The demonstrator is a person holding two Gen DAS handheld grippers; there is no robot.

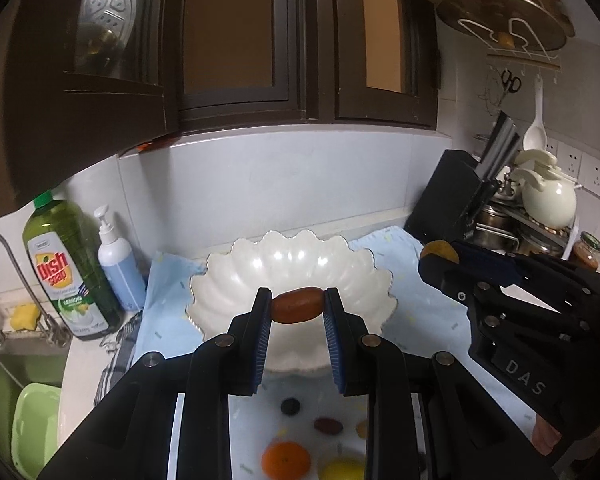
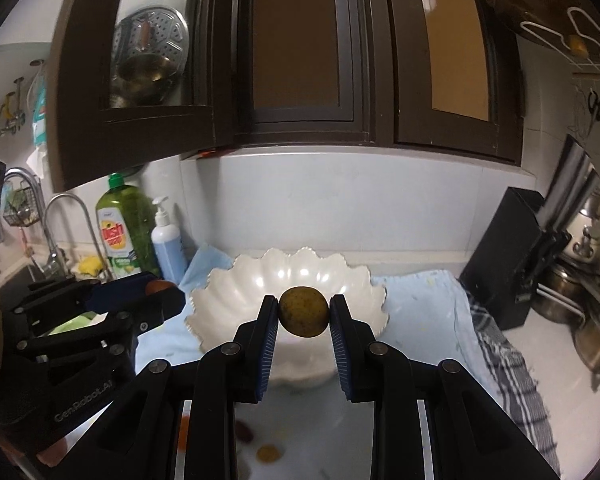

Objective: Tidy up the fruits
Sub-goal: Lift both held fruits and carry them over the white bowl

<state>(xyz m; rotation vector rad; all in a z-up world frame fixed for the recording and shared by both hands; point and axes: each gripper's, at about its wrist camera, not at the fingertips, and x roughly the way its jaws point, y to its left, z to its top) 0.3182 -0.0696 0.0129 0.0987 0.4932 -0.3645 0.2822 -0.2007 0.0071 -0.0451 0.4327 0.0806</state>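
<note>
While both fruits hang above white scalloped bowl (image 1: 236, 280), left gripper (image 1: 298, 306) clamps reddish-brown oval fruit (image 1: 298, 305), long axis crosswise between fingers; right gripper (image 2: 304, 312) clamps round yellow-green fruit (image 2: 303, 311). Bowl lies straight ahead, below both; neither clearly nearer.

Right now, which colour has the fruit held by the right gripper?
Yellowish green with small dark speckles. The round fruit shows best in the right wrist view, between the right gripper fingers.

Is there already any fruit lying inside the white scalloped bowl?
No. In the right wrist view the white scalloped bowl shows only bare glossy interior; the yellow-green fruit is held before it.
</note>
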